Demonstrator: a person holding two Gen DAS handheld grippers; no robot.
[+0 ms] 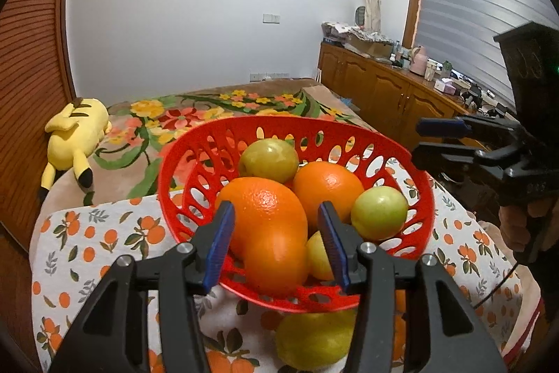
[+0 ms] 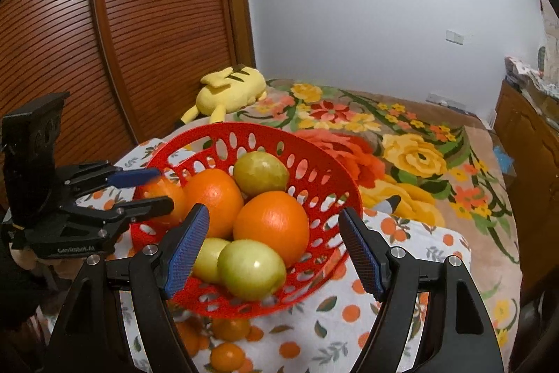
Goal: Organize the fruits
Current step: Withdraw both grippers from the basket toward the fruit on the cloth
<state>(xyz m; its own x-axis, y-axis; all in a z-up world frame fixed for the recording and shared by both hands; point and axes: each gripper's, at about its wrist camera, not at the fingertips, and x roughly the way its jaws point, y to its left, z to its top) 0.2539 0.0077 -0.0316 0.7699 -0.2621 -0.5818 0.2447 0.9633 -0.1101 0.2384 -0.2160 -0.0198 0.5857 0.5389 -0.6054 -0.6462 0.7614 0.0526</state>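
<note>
left wrist view: fruit gathered in a red basket, both tools over it

from the left wrist view a red perforated basket [image 1: 181, 191] is seen on a cloth printed with oranges [image 1: 87, 254], which is spread over the near end of a flowered blanket [image 1: 195, 114]. two oranges are held in the basket: a large orange [image 1: 269, 226] at the near left and a second orange [image 1: 328, 187] behind it to the right. a green fruit [image 1: 269, 159] is lodged at the far side, another green fruit [image 1: 379, 212] at the right, and a yellowish fruit [image 1: 318, 257] is partly hidden at the near side. the left gripper [image 1: 279, 243] is set astride the large orange; its blue pads [image 1: 220, 247] are parted and a gap can be made out at each side, so nothing is gripped. a yellow-green fruit [image 1: 314, 338] is left on the cloth just beneath the near rim.

in the right wrist view the right gripper [image 2: 276, 250] is held with its jaws well apart above the near fruits, and nothing is pressed between them. small oranges [image 2: 227, 355] are seen on the cloth near the basket. a yellow plush toy [image 2: 227, 90] is laid at the far left.
</note>
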